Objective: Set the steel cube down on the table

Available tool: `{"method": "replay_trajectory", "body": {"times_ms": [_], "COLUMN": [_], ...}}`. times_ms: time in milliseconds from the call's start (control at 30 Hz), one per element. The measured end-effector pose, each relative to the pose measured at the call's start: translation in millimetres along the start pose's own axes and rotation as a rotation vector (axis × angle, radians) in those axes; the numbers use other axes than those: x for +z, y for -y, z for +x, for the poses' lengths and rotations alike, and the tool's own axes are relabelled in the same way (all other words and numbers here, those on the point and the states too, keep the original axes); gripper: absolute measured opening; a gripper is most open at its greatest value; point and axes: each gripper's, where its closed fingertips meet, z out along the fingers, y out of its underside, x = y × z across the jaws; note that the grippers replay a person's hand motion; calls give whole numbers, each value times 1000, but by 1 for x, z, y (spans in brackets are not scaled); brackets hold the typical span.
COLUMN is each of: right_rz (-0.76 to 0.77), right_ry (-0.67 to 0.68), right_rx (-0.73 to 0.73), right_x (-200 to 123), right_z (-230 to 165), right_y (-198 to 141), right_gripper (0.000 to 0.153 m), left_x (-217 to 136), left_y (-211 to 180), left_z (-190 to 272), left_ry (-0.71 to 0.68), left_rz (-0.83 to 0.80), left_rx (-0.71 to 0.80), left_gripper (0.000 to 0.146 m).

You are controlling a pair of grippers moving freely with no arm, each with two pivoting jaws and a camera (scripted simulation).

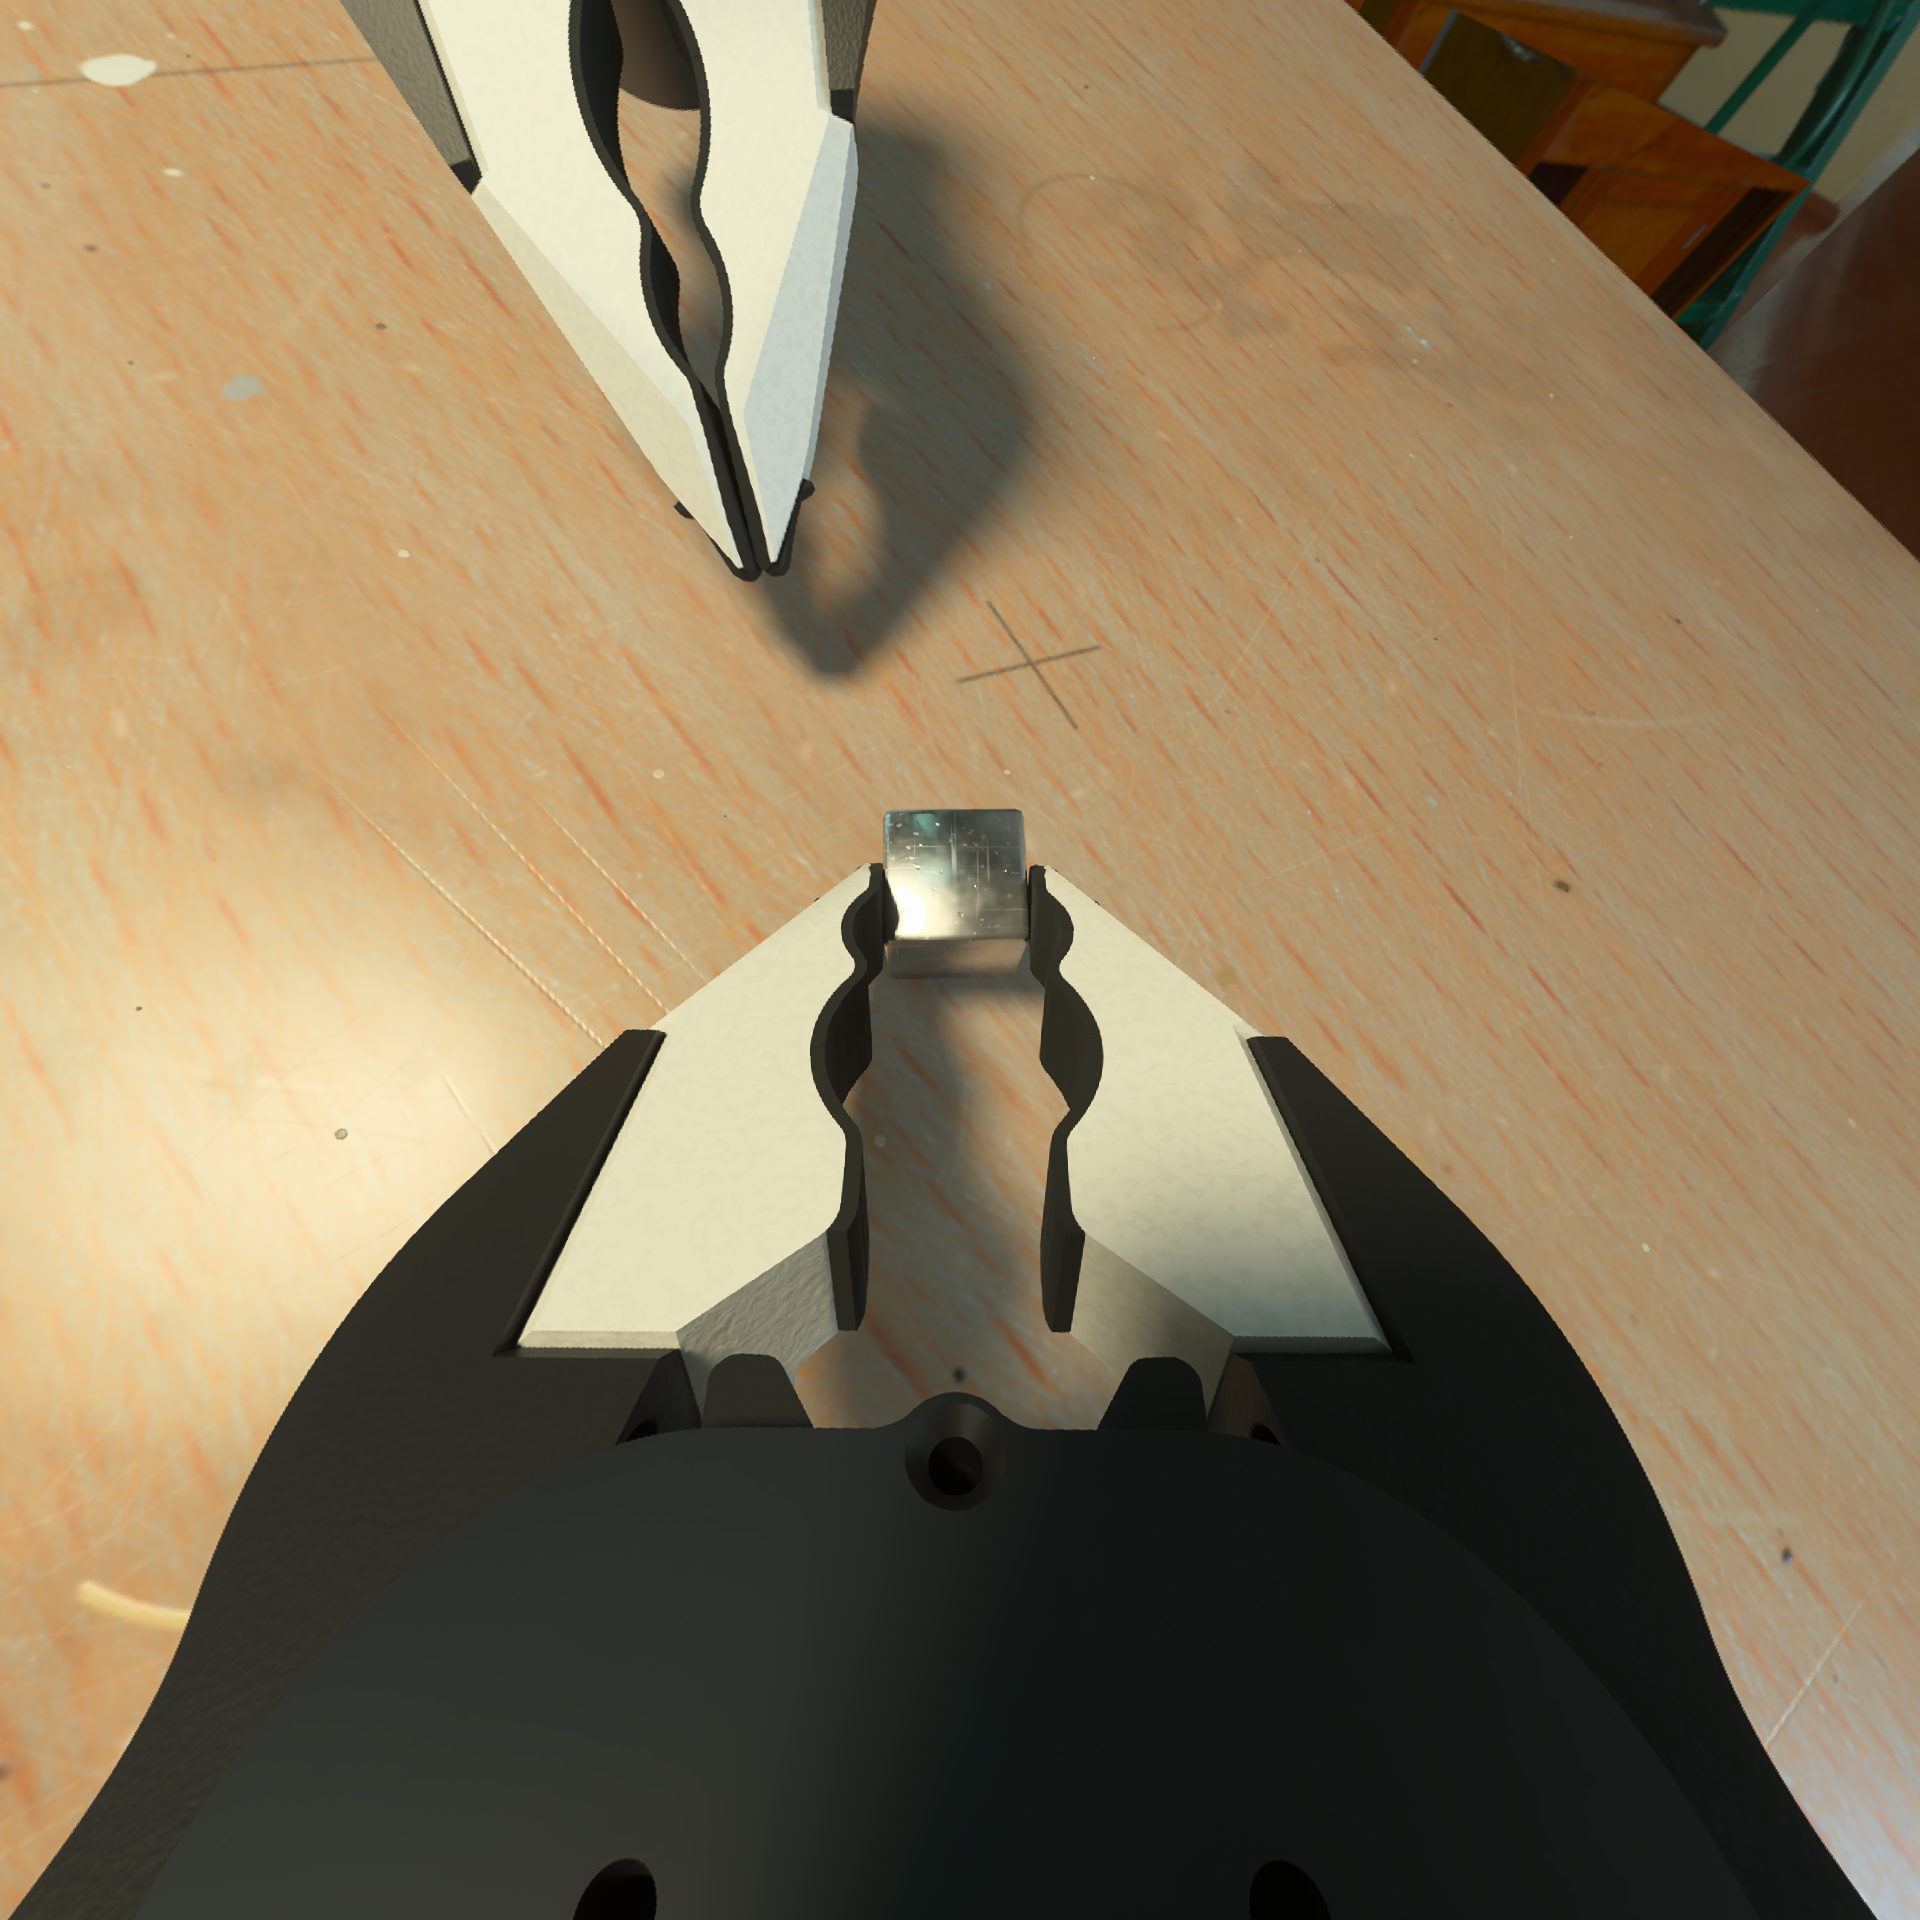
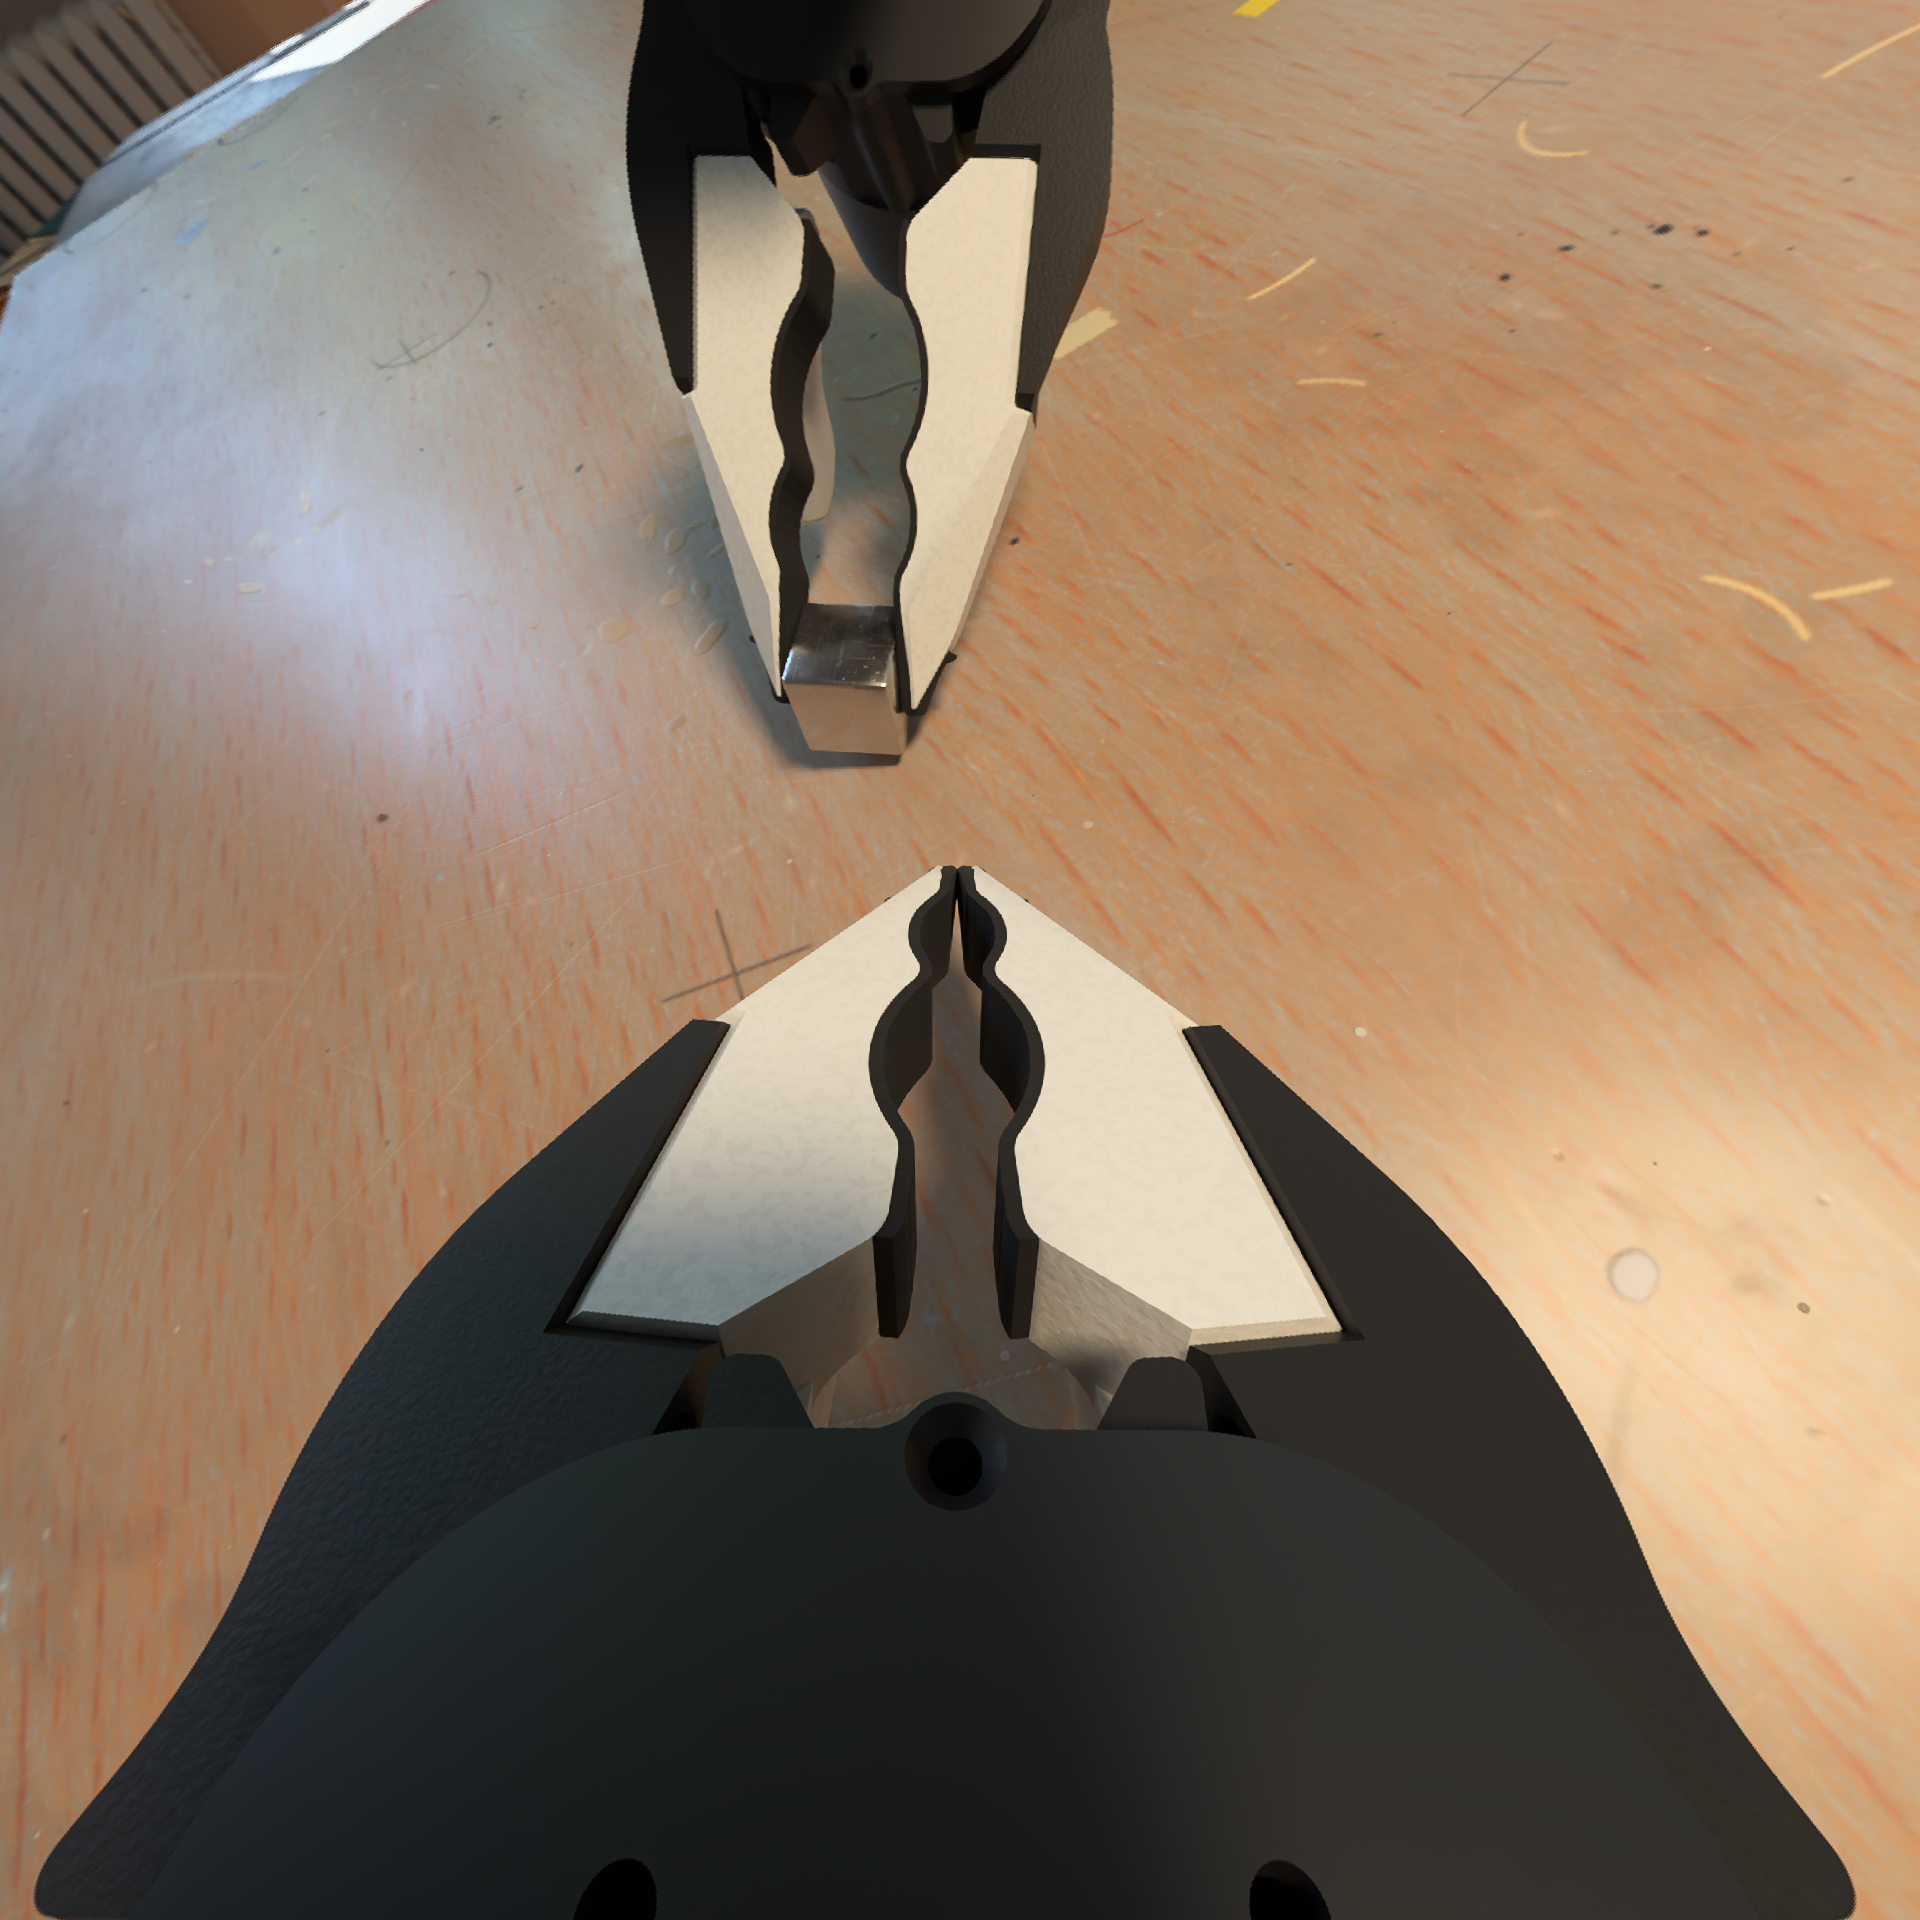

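Note:
A small shiny steel cube (image 1: 954,888) sits between the fingertips of my left gripper (image 1: 956,904), which is shut on it. In the right wrist view the cube (image 2: 847,681) sits low at the wooden table (image 2: 1455,727), its bottom edge at or just above the surface; I cannot tell if it touches. My right gripper (image 2: 954,878) is shut and empty, hovering above the table facing the left gripper (image 2: 844,665). It shows in the left wrist view (image 1: 756,566) beyond the cube, tips pointing down.
A pencilled cross (image 1: 1029,660) marks the table just beyond the cube, right of the right gripper's shadow. The table's right edge (image 1: 1662,312) runs diagonally, with wooden furniture (image 1: 1662,166) behind it. Paint specks and wood shavings (image 2: 1766,603) dot the surface.

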Motion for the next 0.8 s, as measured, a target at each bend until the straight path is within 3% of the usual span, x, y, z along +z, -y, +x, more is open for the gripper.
{"method": "replay_trajectory", "body": {"times_ms": [300,800], "right_rz": [-40,-45], "right_ry": [38,-30], "right_rx": [-44,-134], "right_x": [3,4], "right_z": [-6,-8], "right_y": [-4,-5], "right_gripper": [0,0], "left_x": [7,12], "left_y": [2,2], "left_z": [6,11], "left_ry": [-14,-47], "left_rz": [-18,-30], "left_rx": [23,-18], "left_gripper": [27,27]}}
